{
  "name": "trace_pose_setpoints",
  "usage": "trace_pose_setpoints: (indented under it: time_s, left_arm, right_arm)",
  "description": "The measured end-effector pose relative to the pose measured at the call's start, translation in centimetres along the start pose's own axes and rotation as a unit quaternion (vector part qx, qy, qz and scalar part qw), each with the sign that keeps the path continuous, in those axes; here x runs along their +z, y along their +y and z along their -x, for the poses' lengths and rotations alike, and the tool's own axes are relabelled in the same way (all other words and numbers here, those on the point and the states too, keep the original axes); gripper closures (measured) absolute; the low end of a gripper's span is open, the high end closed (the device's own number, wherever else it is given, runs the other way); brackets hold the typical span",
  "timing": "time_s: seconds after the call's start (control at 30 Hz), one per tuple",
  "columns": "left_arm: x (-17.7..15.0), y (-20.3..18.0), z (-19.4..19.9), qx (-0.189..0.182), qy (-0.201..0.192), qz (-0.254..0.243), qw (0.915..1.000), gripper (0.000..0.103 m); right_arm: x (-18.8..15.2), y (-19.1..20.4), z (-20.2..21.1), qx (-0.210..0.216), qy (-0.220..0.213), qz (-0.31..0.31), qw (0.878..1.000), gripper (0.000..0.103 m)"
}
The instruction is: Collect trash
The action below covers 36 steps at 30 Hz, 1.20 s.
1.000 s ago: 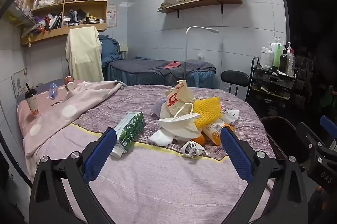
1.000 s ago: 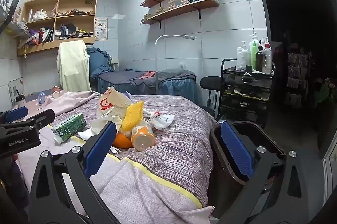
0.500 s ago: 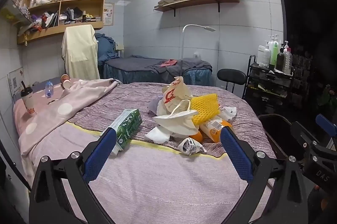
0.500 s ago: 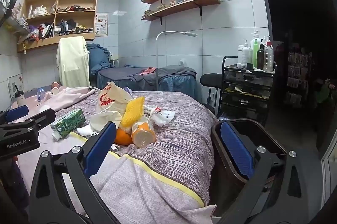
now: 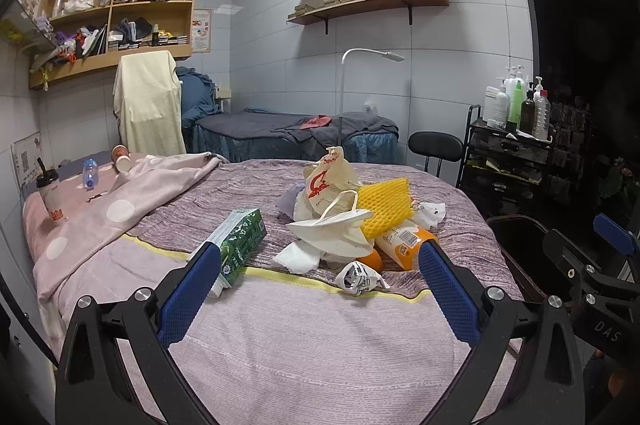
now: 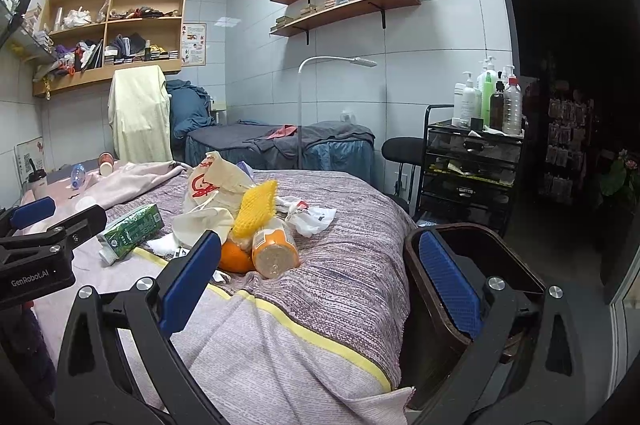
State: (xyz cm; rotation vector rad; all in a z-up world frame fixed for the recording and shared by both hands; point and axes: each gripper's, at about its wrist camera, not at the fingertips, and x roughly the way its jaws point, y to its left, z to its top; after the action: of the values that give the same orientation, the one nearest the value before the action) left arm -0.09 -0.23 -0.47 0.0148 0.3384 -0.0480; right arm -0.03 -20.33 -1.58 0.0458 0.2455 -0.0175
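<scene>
Both tools are empty, with the jaws spread wide. The left gripper [image 5: 318, 275] hangs above the near part of the purple woven bedcover [image 5: 304, 341], and the trash heap lies straight ahead of its fingers: a crumpled black-and-white paper wrapper [image 5: 357, 277] is the closest piece, then a white cloth bag with loop handles [image 5: 334, 227], a yellow foam net sleeve [image 5: 386, 205] and an orange plastic bottle lying on its side [image 5: 404, 245]. A green tissue box [image 5: 240, 239] lies just beyond the left finger.

The right gripper [image 6: 318, 275] has the dark brown plastic bin [image 6: 472, 289] directly behind its right finger, beside the bed edge.

I judge that the first pick is not yet begun. It is better to take the loose wrapper first, lowering the fingers on both sides of it without pinching the cover, and to carry it over the bin rim before releasing.
</scene>
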Motion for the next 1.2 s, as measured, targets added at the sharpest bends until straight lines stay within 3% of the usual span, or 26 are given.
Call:
trace_pose_setpoints:
  time_s: [1.2]
  left_arm:
    - [-0.12, 0.12, -0.09, 0.000, 0.000, 0.000, 1.0000, 0.006]
  right_arm:
    - [-0.19, 0.30, -0.12, 0.003, 0.005, -0.003, 1.000, 0.005]
